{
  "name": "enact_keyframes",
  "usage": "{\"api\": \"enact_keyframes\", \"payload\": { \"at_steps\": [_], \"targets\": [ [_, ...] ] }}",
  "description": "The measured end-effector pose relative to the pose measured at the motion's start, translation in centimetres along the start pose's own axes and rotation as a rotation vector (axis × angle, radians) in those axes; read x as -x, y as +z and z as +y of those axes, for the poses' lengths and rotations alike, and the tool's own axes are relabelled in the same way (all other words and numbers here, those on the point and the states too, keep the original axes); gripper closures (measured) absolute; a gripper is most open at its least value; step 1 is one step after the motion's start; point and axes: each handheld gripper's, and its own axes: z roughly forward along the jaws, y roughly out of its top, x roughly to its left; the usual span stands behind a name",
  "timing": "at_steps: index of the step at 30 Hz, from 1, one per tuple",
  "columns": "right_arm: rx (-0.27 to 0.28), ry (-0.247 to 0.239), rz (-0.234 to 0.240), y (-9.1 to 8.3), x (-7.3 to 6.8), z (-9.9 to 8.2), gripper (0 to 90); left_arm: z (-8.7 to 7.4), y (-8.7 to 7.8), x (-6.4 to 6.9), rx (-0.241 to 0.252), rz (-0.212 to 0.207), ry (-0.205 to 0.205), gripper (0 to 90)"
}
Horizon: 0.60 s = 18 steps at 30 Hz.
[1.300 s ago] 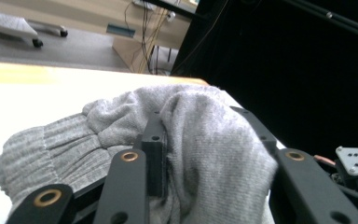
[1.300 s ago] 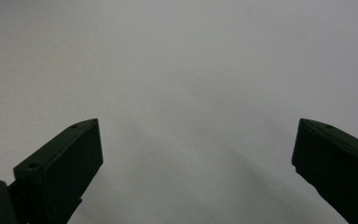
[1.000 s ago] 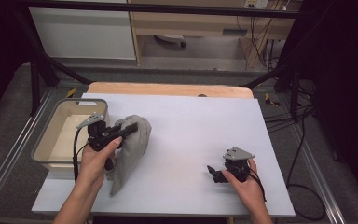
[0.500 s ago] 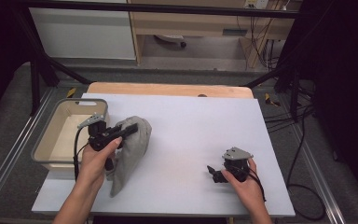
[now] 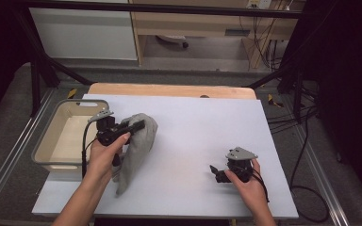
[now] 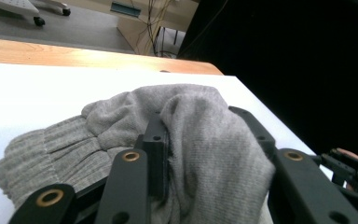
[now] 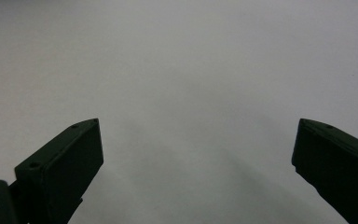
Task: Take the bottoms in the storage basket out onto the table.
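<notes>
I see a white tabletop [image 5: 202, 122] with a bare wooden strip [image 5: 169, 89] along its far edge. An empty beige plastic bin [image 5: 52, 141] sits at the left edge. Black cables [image 5: 306, 141] trail over the grey floor [image 5: 339, 188] beyond the right edge.

grey knit hat [image 5: 139, 141]: 1 | bin [image 5: 52, 141]: 1 | table [image 5: 202, 127]: 1 | grippers: 2
</notes>
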Motion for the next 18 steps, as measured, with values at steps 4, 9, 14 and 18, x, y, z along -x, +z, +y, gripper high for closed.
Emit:
{"api": "enact_keyframes", "payload": {
  "at_steps": [4, 9, 14, 18],
  "targets": [
    [0.003, 0.006, -0.005, 0.0, 0.1, 0.1, 2.6, 0.7, 1.0, 0.3, 0.016, -0.015, -0.048, 61.9],
    [0.010, 0.004, 0.003, 0.0, 0.0, 0.2, 2.6, 2.0, 2.7, 1.2, -0.016, 0.015, 0.014, 61.8],
    [0.009, 0.002, -0.005, -0.1, 0.0, 0.4, 2.6, 2.8, 4.4, 1.7, -0.043, 0.015, 0.001, 61.8],
    [0.016, 0.002, -0.003, -0.1, 0.0, 0.5, 2.6, 3.2, 5.2, 1.9, -0.050, 0.016, 0.001, 61.9]
  ]
}}
